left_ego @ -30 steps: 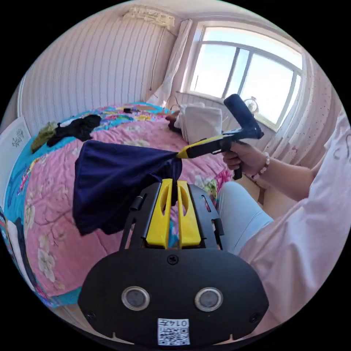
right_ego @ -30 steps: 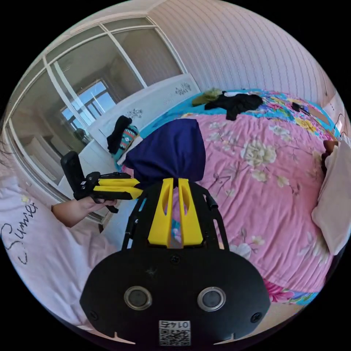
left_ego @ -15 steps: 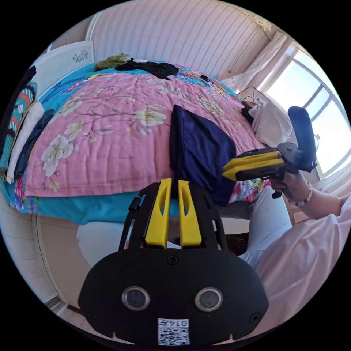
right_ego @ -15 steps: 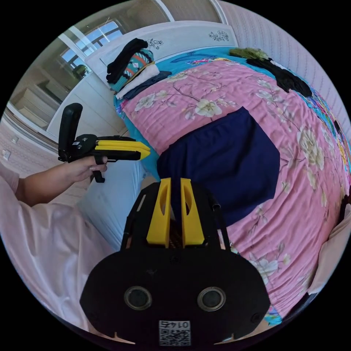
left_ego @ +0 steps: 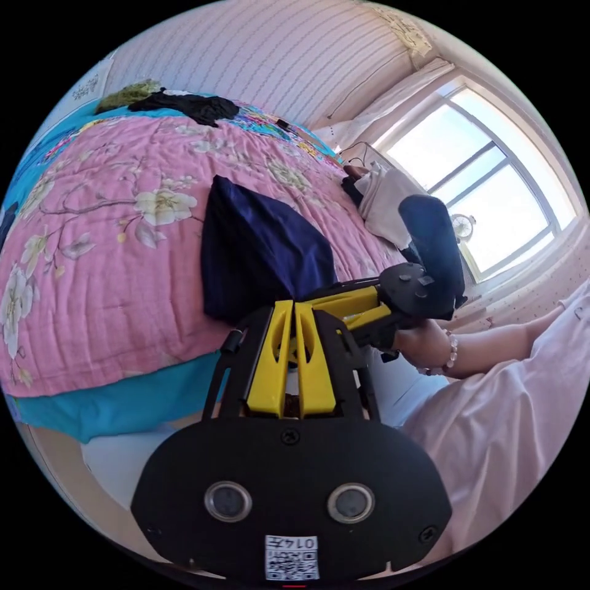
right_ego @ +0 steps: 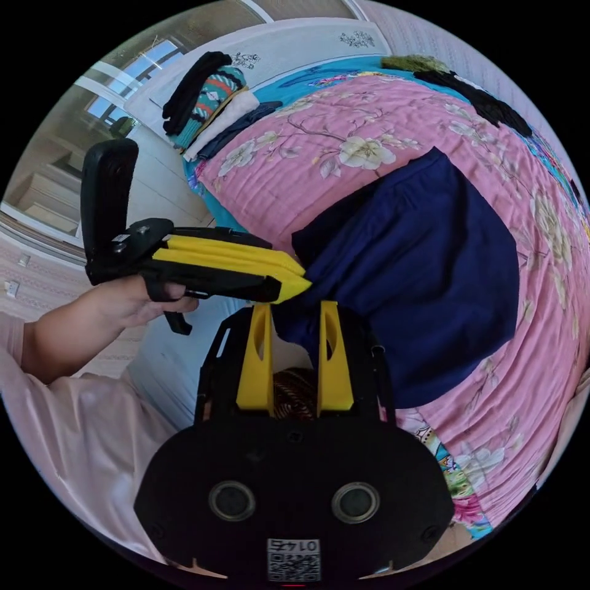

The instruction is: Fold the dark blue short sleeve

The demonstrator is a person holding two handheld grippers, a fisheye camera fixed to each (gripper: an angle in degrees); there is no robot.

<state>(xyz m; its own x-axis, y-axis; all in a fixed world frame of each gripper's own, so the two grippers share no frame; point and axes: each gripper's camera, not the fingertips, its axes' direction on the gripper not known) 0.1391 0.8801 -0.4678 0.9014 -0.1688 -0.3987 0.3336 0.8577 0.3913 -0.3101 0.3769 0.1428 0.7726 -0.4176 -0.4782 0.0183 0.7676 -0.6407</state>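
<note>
The dark blue short sleeve [right_ego: 424, 258] lies flattened on the pink floral quilt [right_ego: 289, 166], its near corner hanging over the bed's edge. My right gripper [right_ego: 296, 307] is open, and that hanging corner sits between its yellow jaws. My left gripper [right_ego: 304, 281] comes in from the left with its jaws shut, its tip touching the garment's near edge; I cannot tell if cloth is pinched. In the left gripper view the same garment [left_ego: 264, 246] lies just beyond my shut left gripper [left_ego: 289, 305], with the right gripper [left_ego: 344, 307] coming in from the right.
A stack of folded clothes [right_ego: 212, 104] rests by the white headboard [right_ego: 295, 43]. Loose black and green clothes [left_ego: 184, 104] lie at the bed's far side. A white folded pile [left_ego: 387, 196] sits near the window [left_ego: 467, 178]. The person's pink sleeve [left_ego: 510, 418] is close on the right.
Both grippers have come together at the garment's near corner. The right jaws have opened around the hanging cloth. A second ago both held the garment in the air; now it lies on the quilt.
</note>
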